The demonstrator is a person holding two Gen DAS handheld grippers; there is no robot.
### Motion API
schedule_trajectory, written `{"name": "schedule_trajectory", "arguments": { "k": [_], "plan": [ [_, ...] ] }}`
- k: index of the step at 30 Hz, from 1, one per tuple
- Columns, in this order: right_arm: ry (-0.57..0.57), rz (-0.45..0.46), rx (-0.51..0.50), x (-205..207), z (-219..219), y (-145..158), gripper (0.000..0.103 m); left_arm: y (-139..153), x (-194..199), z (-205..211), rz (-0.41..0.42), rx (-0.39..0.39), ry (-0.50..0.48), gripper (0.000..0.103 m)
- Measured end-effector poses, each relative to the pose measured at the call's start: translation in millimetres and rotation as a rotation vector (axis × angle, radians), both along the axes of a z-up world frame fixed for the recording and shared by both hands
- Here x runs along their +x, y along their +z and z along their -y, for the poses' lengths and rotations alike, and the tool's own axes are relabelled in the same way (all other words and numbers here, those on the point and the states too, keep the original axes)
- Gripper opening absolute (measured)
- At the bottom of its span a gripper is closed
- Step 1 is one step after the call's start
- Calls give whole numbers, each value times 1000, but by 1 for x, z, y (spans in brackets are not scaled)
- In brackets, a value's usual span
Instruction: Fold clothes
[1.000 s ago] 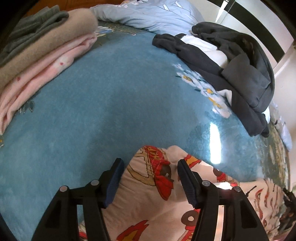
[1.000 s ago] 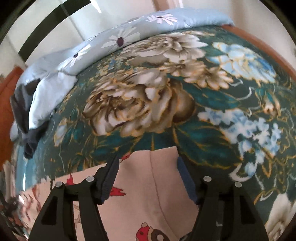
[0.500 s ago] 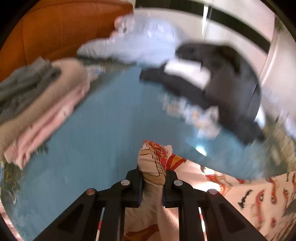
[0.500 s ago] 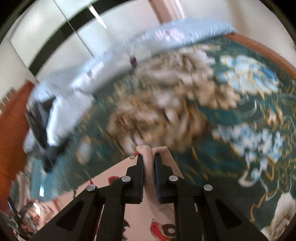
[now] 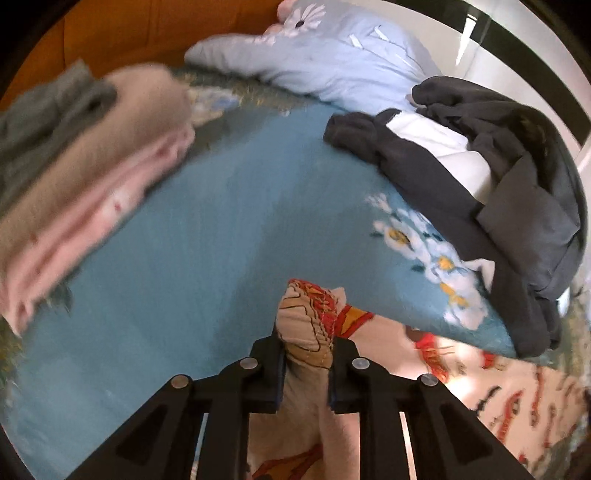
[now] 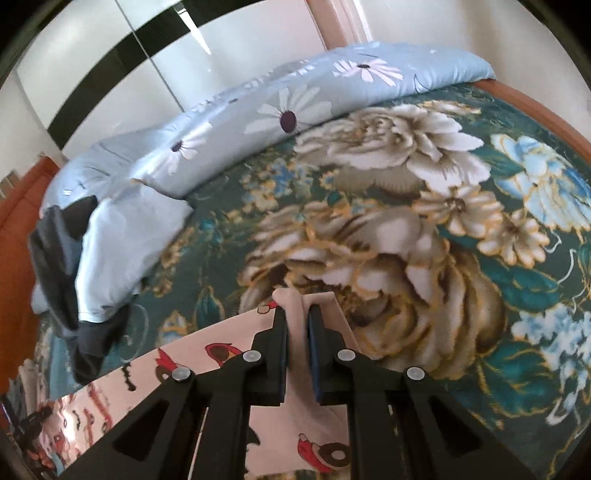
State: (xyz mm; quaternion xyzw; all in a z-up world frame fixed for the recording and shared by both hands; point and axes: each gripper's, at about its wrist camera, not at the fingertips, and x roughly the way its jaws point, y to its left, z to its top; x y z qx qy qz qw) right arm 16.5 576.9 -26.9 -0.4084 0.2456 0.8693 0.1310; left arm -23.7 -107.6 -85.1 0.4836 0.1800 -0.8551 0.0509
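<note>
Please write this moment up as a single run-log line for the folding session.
left gripper: shut on printed garment | right gripper: shut on printed garment | garment: edge pinched, rest on bed | folded stack: untouched

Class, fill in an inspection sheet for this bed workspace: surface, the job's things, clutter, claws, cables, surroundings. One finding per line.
Surface: bedspread, plain blue in the left wrist view, teal with large flowers in the right wrist view.
Job's things: cartoon-print garment, cream with red figures, its edge bunched up at both claws.
Clutter: folded stack of grey, beige and pink items; loose dark garment; daisy-print quilt along the far side.
Claws: left claw and right claw each shut on a fold of the cartoon-print garment, having just closed.
Cables: nothing seen.
Surroundings: orange-brown headboard; white panels with black stripes.
</note>
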Motion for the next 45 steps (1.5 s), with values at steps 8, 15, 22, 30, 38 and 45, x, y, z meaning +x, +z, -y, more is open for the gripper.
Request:
{"name": "schedule_trajectory", "arguments": {
  "k": [8, 15, 22, 30, 38, 45],
  "plan": [
    [-30, -28, -33, 32, -10, 22, 56, 25, 67, 42, -110, 235, 27, 50],
    [-60, -112, -68, 119, -13, 56, 56, 12, 161, 69, -147, 341, 178, 55],
    [-142, -61, -216, 210, -17, 21, 56, -34, 187, 61, -123, 439, 202, 55],
    [-228, -40, -333, 285, -21, 1, 56, -49, 189, 65, -241, 473, 235, 20],
    [-213, 32, -447, 303, 11, -30, 56, -62, 204, 84, -354, 610, 255, 12],
    [-267, -52, -497, 337, 9, -11, 57, -63, 203, 85, -368, 624, 245, 12]
  ]
}}
